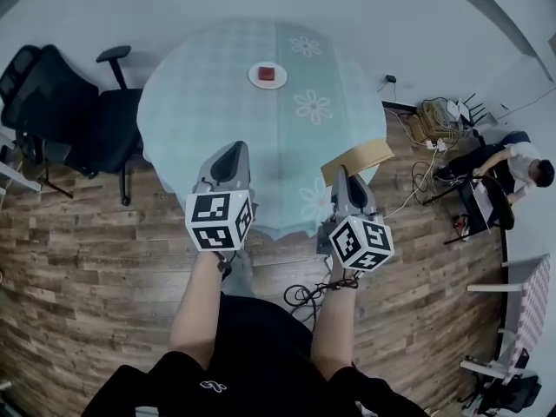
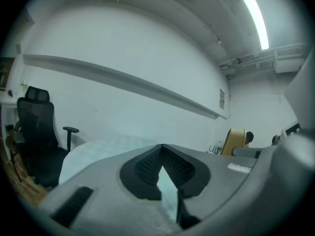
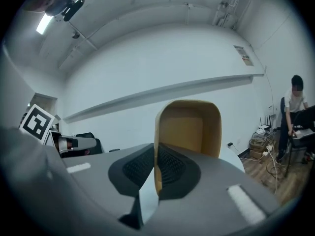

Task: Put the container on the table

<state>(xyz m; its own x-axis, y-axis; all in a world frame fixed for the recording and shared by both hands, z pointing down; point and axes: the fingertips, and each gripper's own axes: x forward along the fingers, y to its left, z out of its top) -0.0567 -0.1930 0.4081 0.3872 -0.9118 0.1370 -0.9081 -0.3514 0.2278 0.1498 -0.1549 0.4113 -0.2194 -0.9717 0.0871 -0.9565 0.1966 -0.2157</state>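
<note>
Wood-plank floor (image 1: pixel 78 259) underneath, brown and streaked. On it, a round table (image 1: pixel 217 102) under a pale turquoise cloth with white flowers, filling the upper middle of the head view. Just beside the table's left edge, a black office chair (image 1: pixel 78 115) with armrests. Far off at the right, a person (image 1: pixel 521 168) bent over a desk. Below the table, two bare forearms reaching forward, one set of tongs in each hand, both pointing at the near rim of the table. Left gripper (image 1: pixel 233 159) over the near edge of the cloth; seen along its own jaws (image 2: pixel 161 149), shut tip to tip with nothing between, only cloth and wall beyond. Right gripper (image 1: pixel 340 174) at the near right rim of the table; along its own jaws (image 3: pixel 156 154), clamped on one side wall of a tan container (image 3: pixel 189 127), the open hollow facing the camera. From above, the container (image 1: pixel 358 157) juts up and to the right of the jaws, across the table's edge, partly over cloth and partly over floor; touching the cloth or not, cannot tell. Well apart from both, towards the far side of the table, a small white plate (image 1: pixel 254 76) carrying something red (image 1: pixel 268 74). On the floor between the forearms, a loop of dark cable (image 1: pixel 304 295).
</note>
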